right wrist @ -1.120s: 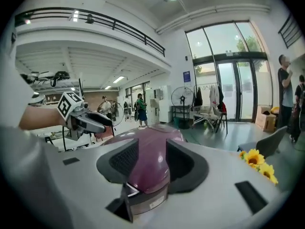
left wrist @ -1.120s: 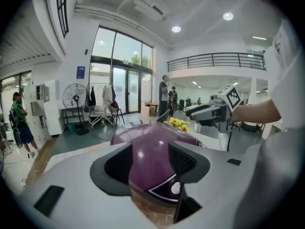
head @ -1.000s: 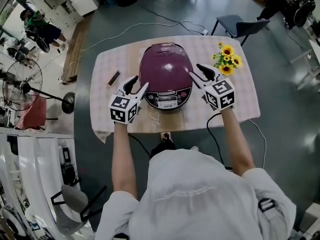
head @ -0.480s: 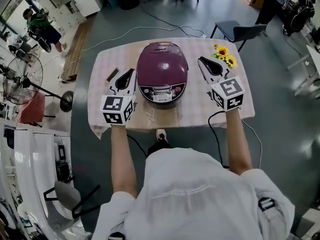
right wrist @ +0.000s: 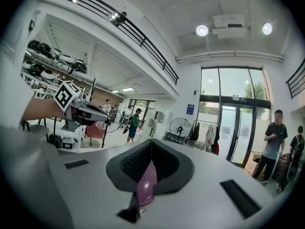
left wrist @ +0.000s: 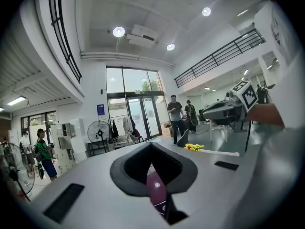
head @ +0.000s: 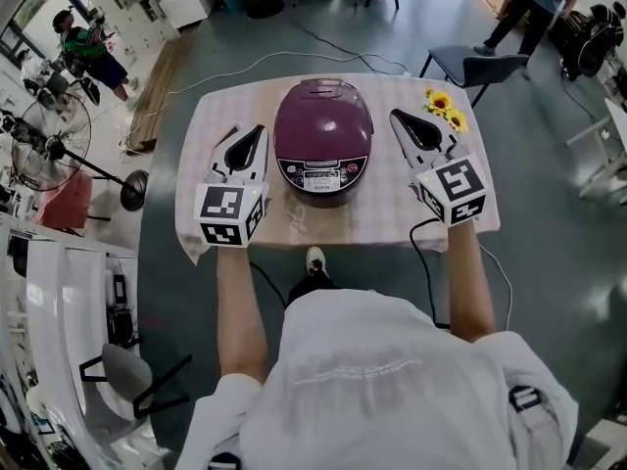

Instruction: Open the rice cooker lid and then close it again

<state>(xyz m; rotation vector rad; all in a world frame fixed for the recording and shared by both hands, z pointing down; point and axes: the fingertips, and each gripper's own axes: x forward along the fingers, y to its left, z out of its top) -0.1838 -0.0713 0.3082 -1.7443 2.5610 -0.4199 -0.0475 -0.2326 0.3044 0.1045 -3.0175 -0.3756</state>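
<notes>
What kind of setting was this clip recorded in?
Probably a big open workshop or lab hall, not a home kitchen: tall glass entrance doors, a mezzanine railing, and a standing fan.

Overhead, level flanks; shared rice cooker (head: 323,125)

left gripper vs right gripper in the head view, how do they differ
The left gripper is left of the rice cooker; the right gripper is right of it, by the sunflowers. The right gripper slants inward more than the left gripper. Both have just closed on nothing, clear of the cooker.
</notes>
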